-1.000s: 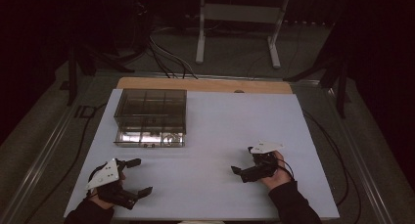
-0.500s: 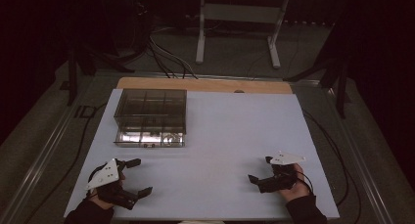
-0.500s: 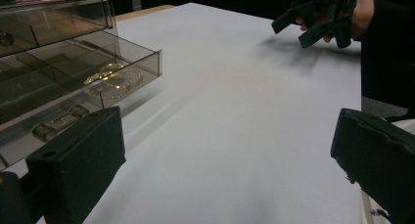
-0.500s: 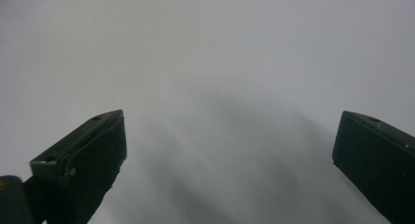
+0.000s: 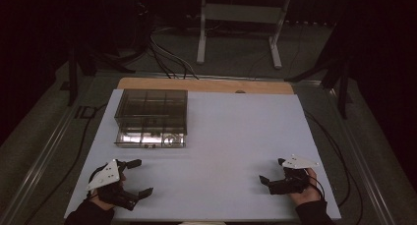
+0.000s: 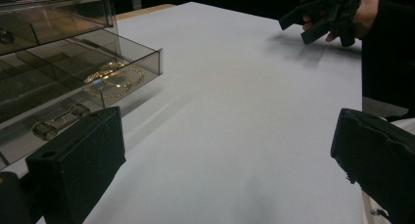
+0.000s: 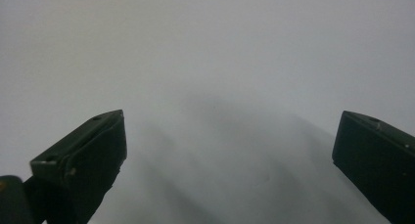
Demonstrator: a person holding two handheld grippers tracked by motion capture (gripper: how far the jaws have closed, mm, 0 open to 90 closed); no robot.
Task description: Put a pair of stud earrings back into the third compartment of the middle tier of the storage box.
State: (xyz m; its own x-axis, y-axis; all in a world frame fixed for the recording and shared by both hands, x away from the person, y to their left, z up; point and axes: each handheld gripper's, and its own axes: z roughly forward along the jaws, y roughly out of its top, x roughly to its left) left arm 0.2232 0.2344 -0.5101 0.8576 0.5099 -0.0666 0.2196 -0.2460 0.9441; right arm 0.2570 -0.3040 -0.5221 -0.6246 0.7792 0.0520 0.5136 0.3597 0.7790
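Observation:
A smoky transparent drawer box point(image 5: 151, 109) stands at the table's far left, its bottom drawer point(image 6: 122, 62) pulled out toward me with gold hoops point(image 6: 113, 80) inside. My left gripper point(image 5: 139, 177) hovers near the front left corner, open and holding nothing; in the left gripper view its jaws point(image 6: 227, 160) stand wide apart, with the box at the left. Near the front right edge my right gripper point(image 5: 272, 170) is open too, pointing left, with bare white tabletop between its jaws point(image 7: 227, 150). The same gripper point(image 6: 320, 16) appears far off in the left gripper view.
The white table point(image 5: 236, 131) has a wooden strip point(image 5: 206, 85) along its far edge. Cables point(image 5: 167, 58) and a metal stand point(image 5: 241, 23) lie on the dark floor beyond. A cable point(image 5: 339, 156) trails off the right side.
My right gripper has drawn back to the right and nearer the table's front edge, staying open. The left gripper and the box have not moved.

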